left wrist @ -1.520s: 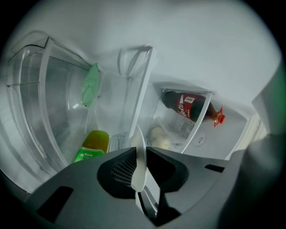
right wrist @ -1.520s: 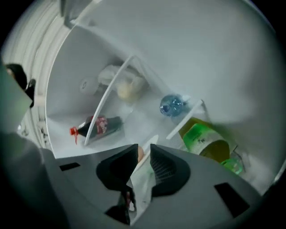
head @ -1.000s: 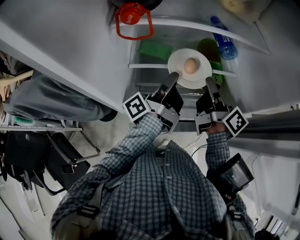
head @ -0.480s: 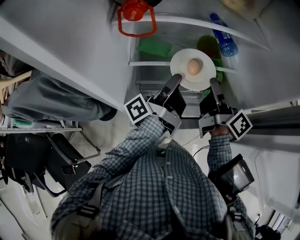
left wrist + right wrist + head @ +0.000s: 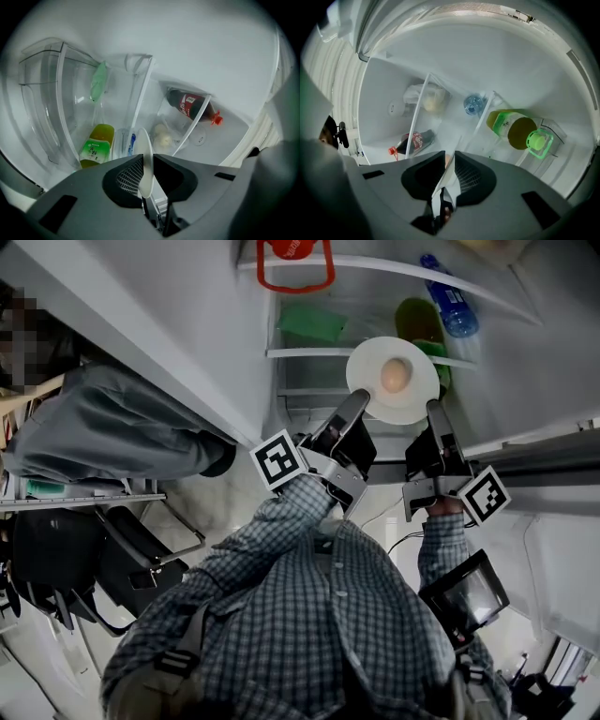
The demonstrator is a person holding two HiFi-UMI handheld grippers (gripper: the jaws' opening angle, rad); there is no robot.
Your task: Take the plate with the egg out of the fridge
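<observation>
White fridge stands open with its shelves showing. Left tongs are squeezed tight on the left edge of the plate. Right tongs are squeezed tight on its right edge. Held between them, the plate is just in front of the fridge shelves. One egg lies in its middle.

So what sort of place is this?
Probably a kitchen corner: an open fridge with clear shelves, a cola bottle and a green drink bottle inside, plus a plate carrying an egg.
</observation>
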